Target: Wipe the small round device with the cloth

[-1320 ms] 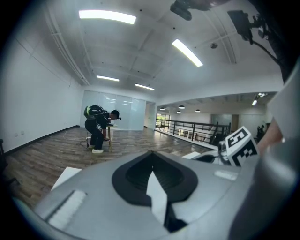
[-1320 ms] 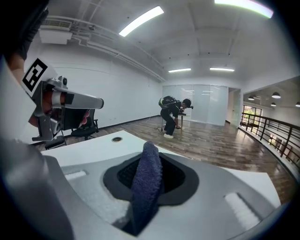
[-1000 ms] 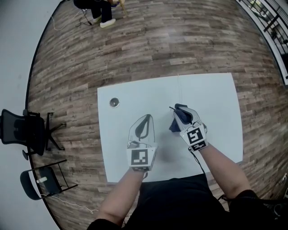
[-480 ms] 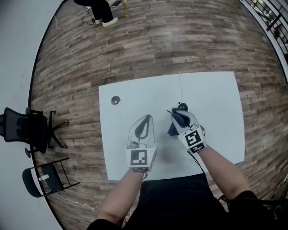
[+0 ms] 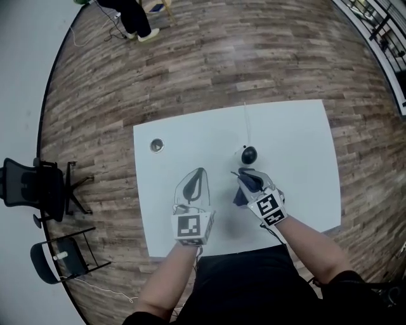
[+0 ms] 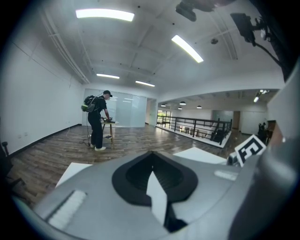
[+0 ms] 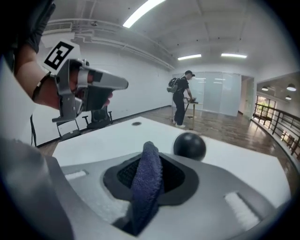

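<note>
The small round device (image 5: 248, 154), a black ball on a white base, stands on the white table (image 5: 298, 133); it also shows in the right gripper view (image 7: 189, 146). My right gripper (image 5: 246, 176) sits just short of the device, on its near side, shut on a dark blue cloth (image 5: 240, 190). That cloth (image 7: 146, 183) hangs folded between the jaws. My left gripper (image 5: 199, 174) hovers to the left of the right one over bare table, its tips together with nothing between them (image 6: 151, 164).
A thin white cable (image 5: 245, 120) runs from the device to the table's far edge. A small round metal cap (image 5: 156, 145) lies near the far left corner. Two chairs (image 5: 35, 184) stand on the wood floor at left. A person (image 5: 127, 16) stands far off.
My right gripper has drawn back toward the table's near edge with the cloth, uncovering the device it was over before. The left gripper has barely moved.
</note>
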`<state>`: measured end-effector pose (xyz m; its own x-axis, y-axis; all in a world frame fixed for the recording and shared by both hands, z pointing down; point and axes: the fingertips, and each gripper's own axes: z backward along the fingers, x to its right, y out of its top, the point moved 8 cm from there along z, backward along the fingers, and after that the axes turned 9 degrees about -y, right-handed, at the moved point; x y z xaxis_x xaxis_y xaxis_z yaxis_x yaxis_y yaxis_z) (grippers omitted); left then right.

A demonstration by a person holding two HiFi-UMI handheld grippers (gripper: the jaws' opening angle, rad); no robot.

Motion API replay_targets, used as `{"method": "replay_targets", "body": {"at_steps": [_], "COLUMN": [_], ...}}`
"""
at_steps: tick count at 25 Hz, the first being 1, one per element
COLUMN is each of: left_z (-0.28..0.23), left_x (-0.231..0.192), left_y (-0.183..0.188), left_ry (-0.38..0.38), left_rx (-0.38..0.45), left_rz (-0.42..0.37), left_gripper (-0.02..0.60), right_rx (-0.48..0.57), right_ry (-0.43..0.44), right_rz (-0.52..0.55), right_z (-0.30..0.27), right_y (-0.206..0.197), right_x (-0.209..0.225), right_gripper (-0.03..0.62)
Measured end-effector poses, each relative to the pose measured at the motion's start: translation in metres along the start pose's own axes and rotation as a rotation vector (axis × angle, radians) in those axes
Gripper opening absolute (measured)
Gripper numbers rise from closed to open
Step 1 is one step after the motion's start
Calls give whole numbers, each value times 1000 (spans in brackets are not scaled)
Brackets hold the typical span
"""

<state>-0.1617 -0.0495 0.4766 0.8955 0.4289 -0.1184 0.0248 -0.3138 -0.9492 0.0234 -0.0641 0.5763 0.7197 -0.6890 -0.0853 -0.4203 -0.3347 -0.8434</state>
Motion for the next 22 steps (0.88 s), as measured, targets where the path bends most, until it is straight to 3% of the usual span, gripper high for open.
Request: {"method": "replay_targets", "body": {"at_steps": [5,8,14,22], "left_z": [1,2,11,8], "left_x": [6,11,3,6], "left_y": [3,7,3,2], "left_ry": [13,17,23,16], "left_rx": [10,42,-30,-43], "left_rz": [-8,4,-79,-69], "left_gripper": [6,6,6,6], "right_rx": [171,156,144,144], "right_ry": [-145,-153,-195,-209], "right_rz": [-23,-46,-158,-260], "right_z": [6,-11,-17,-8], "right_y": [52,56,36,20], "right_x": [45,57,67,71], "right_gripper": [69,69,69,69]}}
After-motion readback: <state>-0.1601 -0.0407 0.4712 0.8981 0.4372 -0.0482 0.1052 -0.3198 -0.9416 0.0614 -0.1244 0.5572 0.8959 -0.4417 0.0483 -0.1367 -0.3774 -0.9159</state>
